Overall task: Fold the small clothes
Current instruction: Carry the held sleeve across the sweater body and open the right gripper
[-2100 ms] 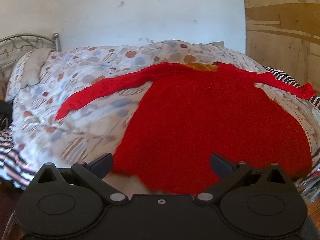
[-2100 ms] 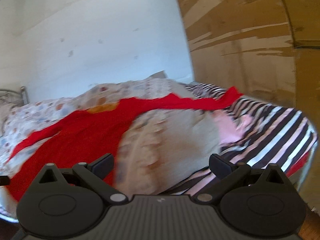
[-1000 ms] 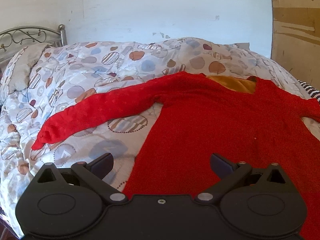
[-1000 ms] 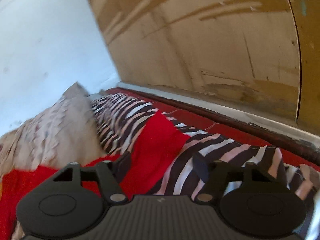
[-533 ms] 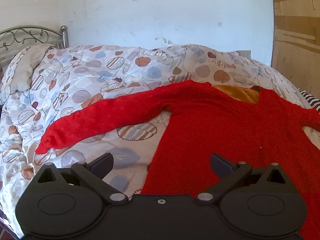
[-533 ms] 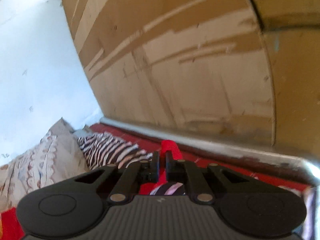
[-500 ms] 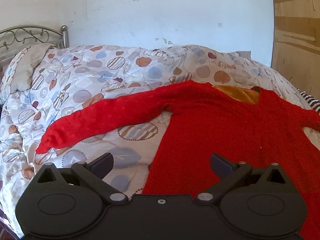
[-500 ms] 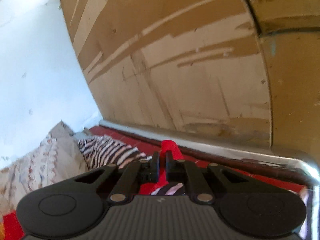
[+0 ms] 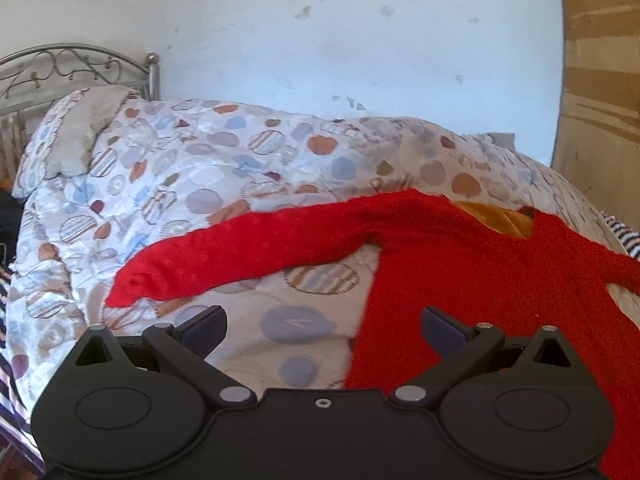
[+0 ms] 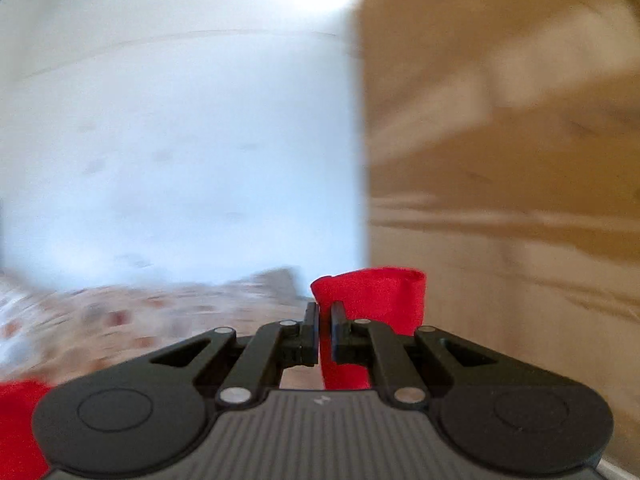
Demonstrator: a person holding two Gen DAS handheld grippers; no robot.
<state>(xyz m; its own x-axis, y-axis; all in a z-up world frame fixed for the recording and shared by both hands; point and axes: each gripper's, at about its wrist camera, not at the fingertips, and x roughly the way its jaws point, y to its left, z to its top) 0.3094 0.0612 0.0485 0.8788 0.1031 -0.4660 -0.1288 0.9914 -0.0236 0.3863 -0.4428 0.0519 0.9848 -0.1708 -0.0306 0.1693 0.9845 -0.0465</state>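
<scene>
We pinch the red sweater's right sleeve cuff (image 10: 372, 296) w/ right gripper (image 10: 325, 316) to fold inward; left gripper (image 9: 322, 322) hovers agape, empty.

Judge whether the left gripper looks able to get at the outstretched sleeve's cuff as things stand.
Probably yes. The left gripper is open and holds nothing, and the sleeve's cuff lies flat and uncovered on the patterned quilt just ahead and left, with nothing between.

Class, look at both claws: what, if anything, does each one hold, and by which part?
The right claw is shut on the red sweater's sleeve end. The left claw is open and holds nothing, above the red sweater spread on the quilt.
</scene>
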